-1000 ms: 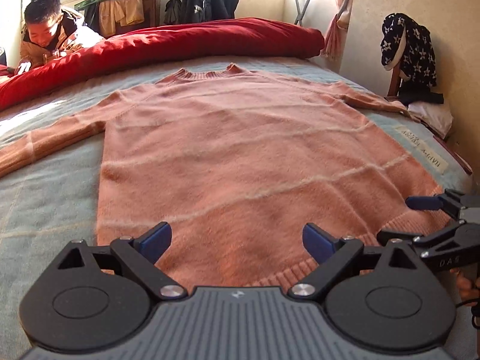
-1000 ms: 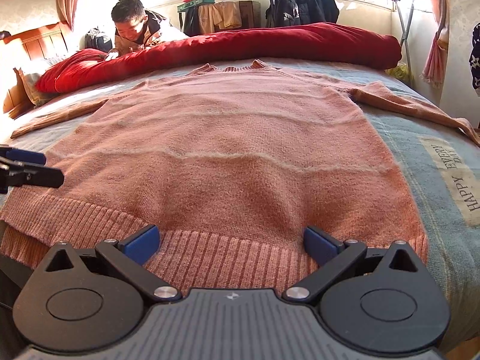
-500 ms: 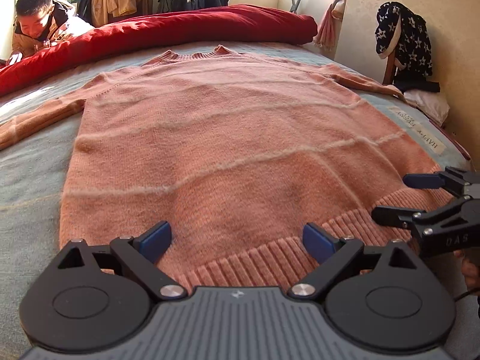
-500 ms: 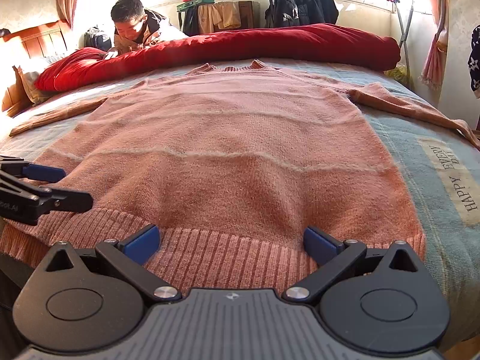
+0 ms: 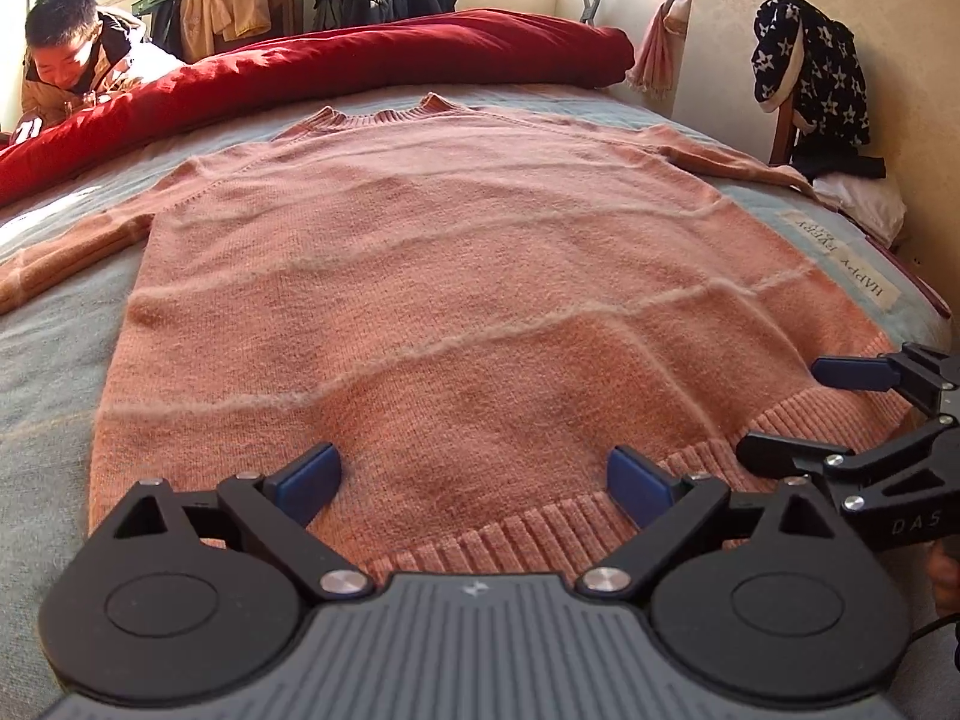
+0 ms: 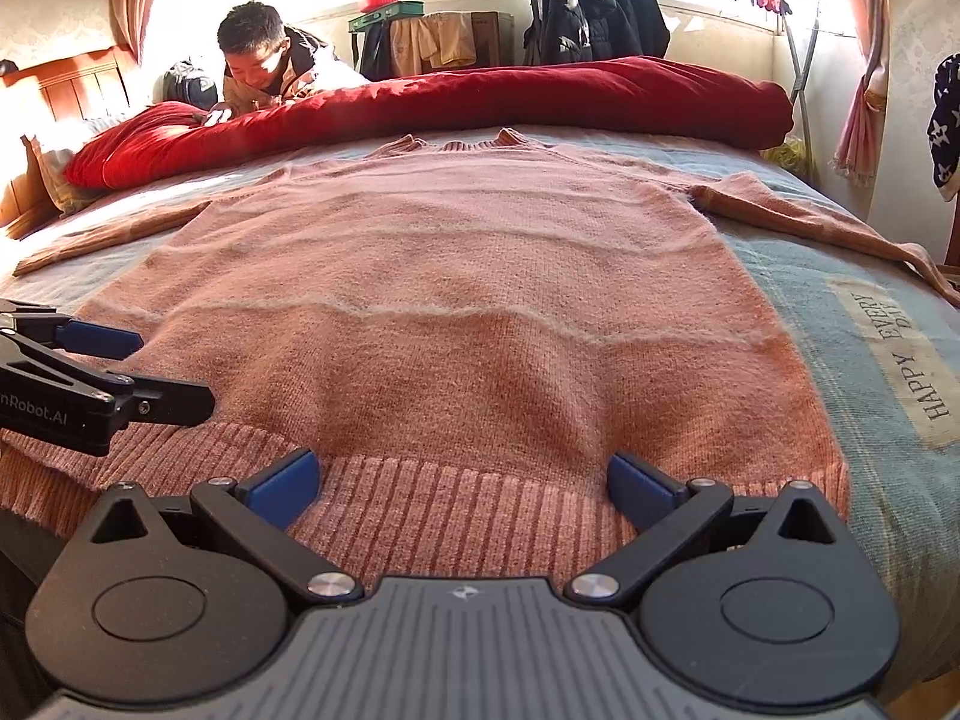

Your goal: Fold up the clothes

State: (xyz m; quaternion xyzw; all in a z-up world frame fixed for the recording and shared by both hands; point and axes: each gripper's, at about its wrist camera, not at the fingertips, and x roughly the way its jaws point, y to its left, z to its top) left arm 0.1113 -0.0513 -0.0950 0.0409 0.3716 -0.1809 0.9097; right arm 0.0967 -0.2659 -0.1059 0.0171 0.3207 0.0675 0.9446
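A: So, where does it all stand?

B: Flat on the bed (image 5: 48, 372) lies the pink sweater (image 5: 456, 276), back spread smooth, sleeves out to both sides, collar toward the red duvet (image 5: 372, 60). The left gripper (image 5: 474, 474) hovers over the ribbed hem (image 6: 456, 510) with jaws spread wide, holding nothing. The right gripper (image 6: 462, 474) does the same, just as wide and empty, nearer the hem's right corner.

A: What might spoil the fold?

B: I'd judge the knit is loose and stretchy. A pinch that catches only the top layer would lift the front away from the back and drag wrinkles across the body. Uneven grips would skew the hem line.

A: And room to move?

B: Near side, the hem sits at the mattress edge, so a slipped corner could droop off it. The right sleeve (image 6: 840, 228) already trails toward the bed's far side. Beyond the collar the duvet blocks, with a person (image 6: 264, 72) leaning there. Open blanket shows on both flanks.
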